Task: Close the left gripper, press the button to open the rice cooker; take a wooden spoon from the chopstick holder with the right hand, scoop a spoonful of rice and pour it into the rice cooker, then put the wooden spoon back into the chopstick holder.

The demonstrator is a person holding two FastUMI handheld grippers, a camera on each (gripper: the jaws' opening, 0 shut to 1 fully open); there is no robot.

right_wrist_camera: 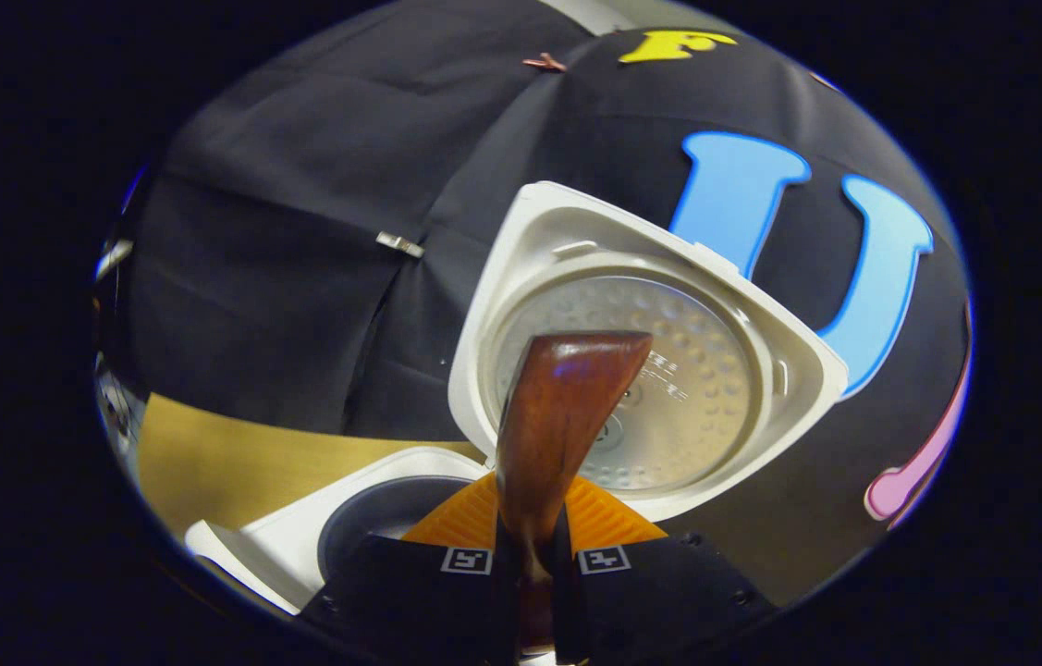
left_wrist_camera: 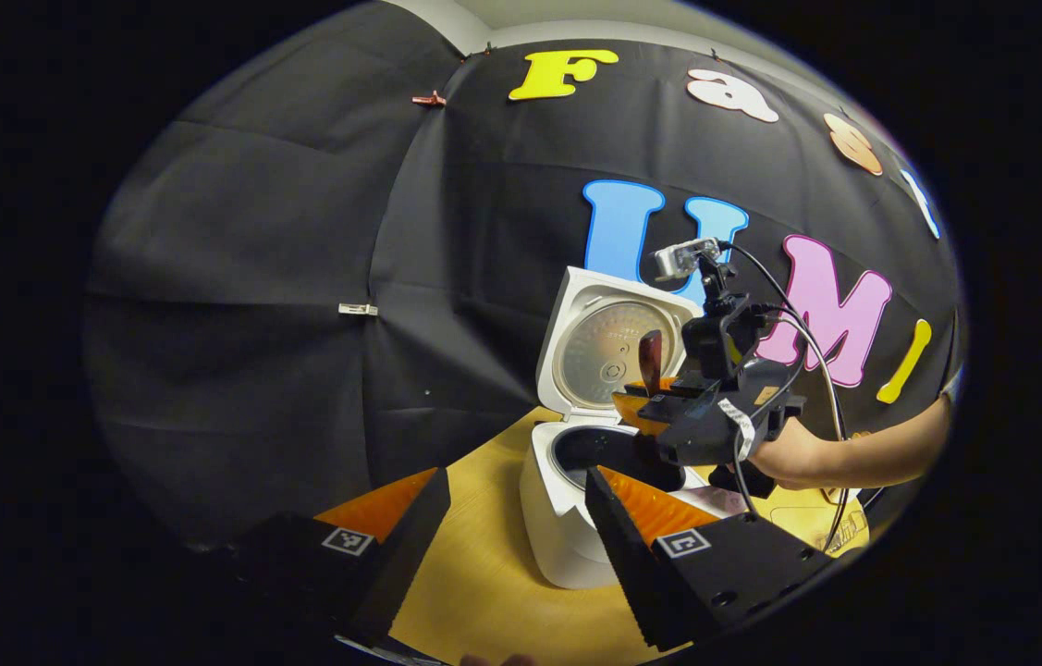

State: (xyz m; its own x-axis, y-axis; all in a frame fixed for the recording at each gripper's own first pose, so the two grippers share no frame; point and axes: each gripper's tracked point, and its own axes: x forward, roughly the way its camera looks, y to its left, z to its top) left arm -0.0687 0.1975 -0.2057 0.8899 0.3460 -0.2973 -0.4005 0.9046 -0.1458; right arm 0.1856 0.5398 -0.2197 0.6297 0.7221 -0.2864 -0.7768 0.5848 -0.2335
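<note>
Wooden spoon [right_wrist_camera: 567, 407] held above open rice cooker [left_wrist_camera: 576, 499].
The dark, glossy spoon is clamped by the right gripper [right_wrist_camera: 534, 555], blade upward, axis near-vertical; left gripper [left_wrist_camera: 516, 504] fingers are spread, empty.

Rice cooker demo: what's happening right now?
The rice cooker stands on the wooden table with its lid swung up and the inner pot exposed. The right gripper, held in a person's hand, is clamped on the wooden spoon and sits over the pot's opening, spoon pointing up. The left gripper is open, holding nothing, hanging back on the near side of the cooker.
</note>
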